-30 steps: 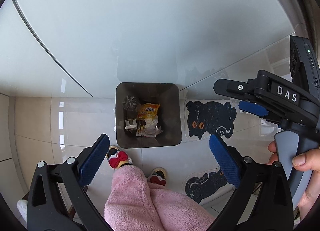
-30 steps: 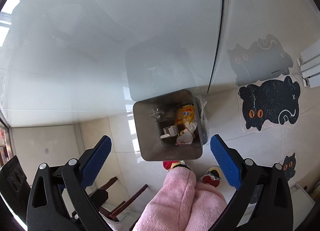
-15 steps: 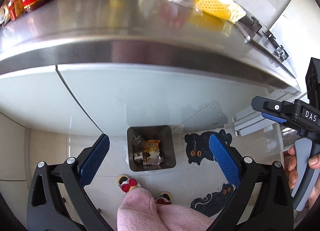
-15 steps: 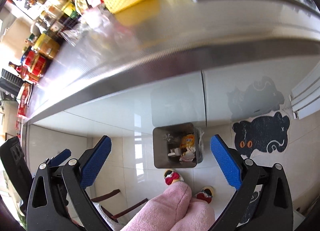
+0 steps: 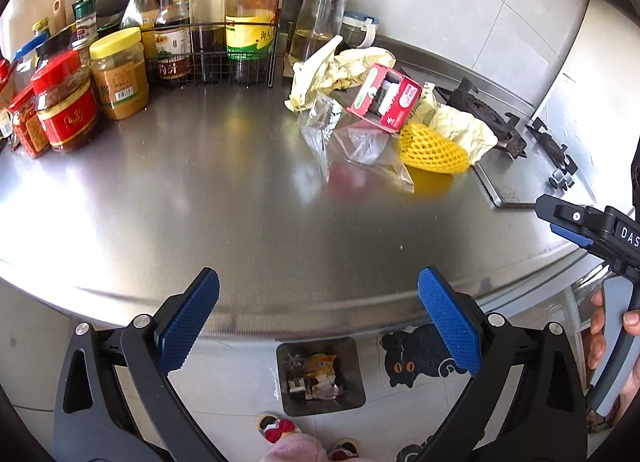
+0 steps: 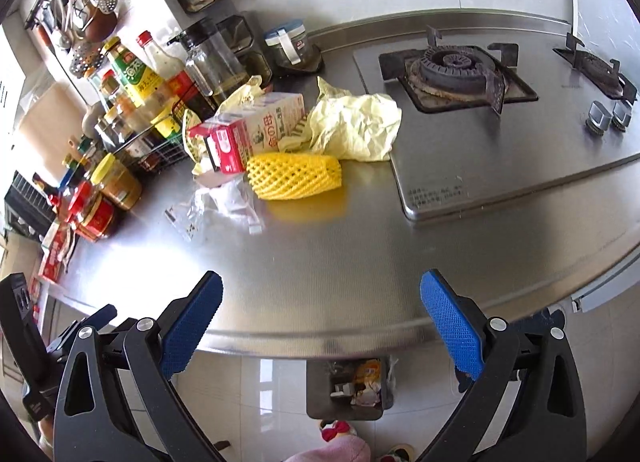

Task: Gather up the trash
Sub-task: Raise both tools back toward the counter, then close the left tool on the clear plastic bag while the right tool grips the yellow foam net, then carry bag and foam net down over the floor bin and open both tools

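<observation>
Our left tongs (image 5: 318, 316) and right tongs (image 6: 320, 318) both stand wide open with nothing between their blue pads, each held above the near edge of the steel desk (image 5: 208, 198). In the left view we also see the right tongs at the far right edge, gripped by a hand (image 5: 612, 326).

On the desk we count one cluster of trash, set between the bottles and the stove: one red-and-white carton (image 6: 248, 132) lying on its side, one yellow foam net (image 6: 294, 176) touching its front, two crumpled pale-yellow wrappers (image 6: 356, 128), and clear plastic bags (image 6: 216, 202) spread flat in front; we cannot tell how many bags.

Down on the floor, one dark square bin (image 5: 320, 372) sits below the desk edge, already holding several scraps, among them one orange packet (image 5: 320, 364).

One gas burner (image 6: 454, 68) shows fully at the right, a second only partly. Jars and bottles (image 5: 120, 66) crowd the back left corner.
</observation>
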